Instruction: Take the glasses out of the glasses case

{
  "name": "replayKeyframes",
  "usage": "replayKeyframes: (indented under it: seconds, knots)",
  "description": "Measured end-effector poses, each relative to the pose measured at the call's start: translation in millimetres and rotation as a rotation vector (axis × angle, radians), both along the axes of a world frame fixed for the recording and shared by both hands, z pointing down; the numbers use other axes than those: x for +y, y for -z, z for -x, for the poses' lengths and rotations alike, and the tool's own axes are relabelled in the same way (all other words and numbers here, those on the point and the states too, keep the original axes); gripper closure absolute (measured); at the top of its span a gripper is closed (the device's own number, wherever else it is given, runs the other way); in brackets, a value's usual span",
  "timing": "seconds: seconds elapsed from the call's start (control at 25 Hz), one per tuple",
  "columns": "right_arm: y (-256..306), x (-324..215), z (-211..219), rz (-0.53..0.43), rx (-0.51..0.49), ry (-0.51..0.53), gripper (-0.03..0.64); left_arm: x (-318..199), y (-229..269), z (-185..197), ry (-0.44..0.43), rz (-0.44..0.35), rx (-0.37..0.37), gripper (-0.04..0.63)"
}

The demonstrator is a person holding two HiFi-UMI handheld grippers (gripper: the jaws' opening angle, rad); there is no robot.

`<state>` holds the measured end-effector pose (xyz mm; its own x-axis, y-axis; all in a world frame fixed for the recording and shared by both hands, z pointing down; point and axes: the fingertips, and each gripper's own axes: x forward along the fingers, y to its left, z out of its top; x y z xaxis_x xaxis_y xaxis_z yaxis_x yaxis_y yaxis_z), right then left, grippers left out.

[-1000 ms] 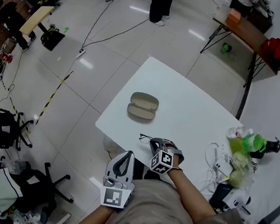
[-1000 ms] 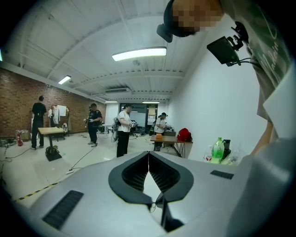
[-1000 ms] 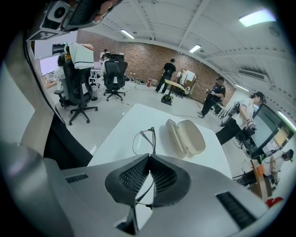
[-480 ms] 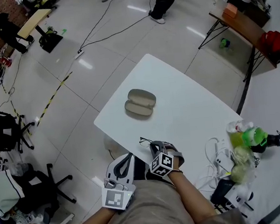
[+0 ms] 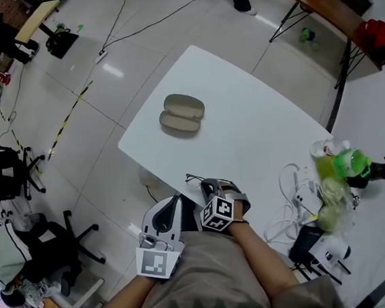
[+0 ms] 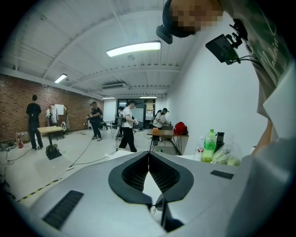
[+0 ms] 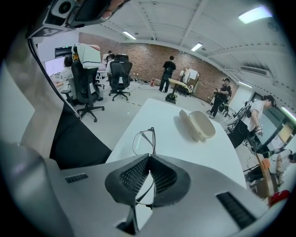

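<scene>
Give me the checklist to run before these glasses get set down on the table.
1. Right gripper shut on the glasses: ok.
2. Glasses out of the glasses case, which lies open and empty: ok.
3. Glasses fully over the table: cannot tell, they hang right at its near edge.
4. Left gripper shut, empty and off to the side of the glasses: ok.
5. Glasses case far enough away to leave bare table in between: ok.
</scene>
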<state>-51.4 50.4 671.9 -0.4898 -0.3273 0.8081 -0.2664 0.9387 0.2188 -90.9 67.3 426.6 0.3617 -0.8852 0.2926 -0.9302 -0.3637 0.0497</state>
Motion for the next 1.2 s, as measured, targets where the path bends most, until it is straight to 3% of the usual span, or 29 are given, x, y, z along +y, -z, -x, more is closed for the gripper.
replayKeyframes:
  seconds: [0.52, 0.92, 1.2]
  knots:
    - [-8.5, 27.6, -11.0, 0.050, 0.009, 0.011, 0.598, -11.8, 5.1, -28.7, -0.084, -0.007, -0.003, 0.588]
    - [-12.2, 24.2, -32.2, 0.094, -0.020, -0.089, 0.598, -14.8, 6.9, -34.2, -0.111, -0.026, -0.015, 0.588]
    - [-12.2, 27.6, -33.4, 0.093, 0.000, -0.079, 0.598, -13.6, 8.6, -33.2, -0.118, -0.035, -0.013, 0.588]
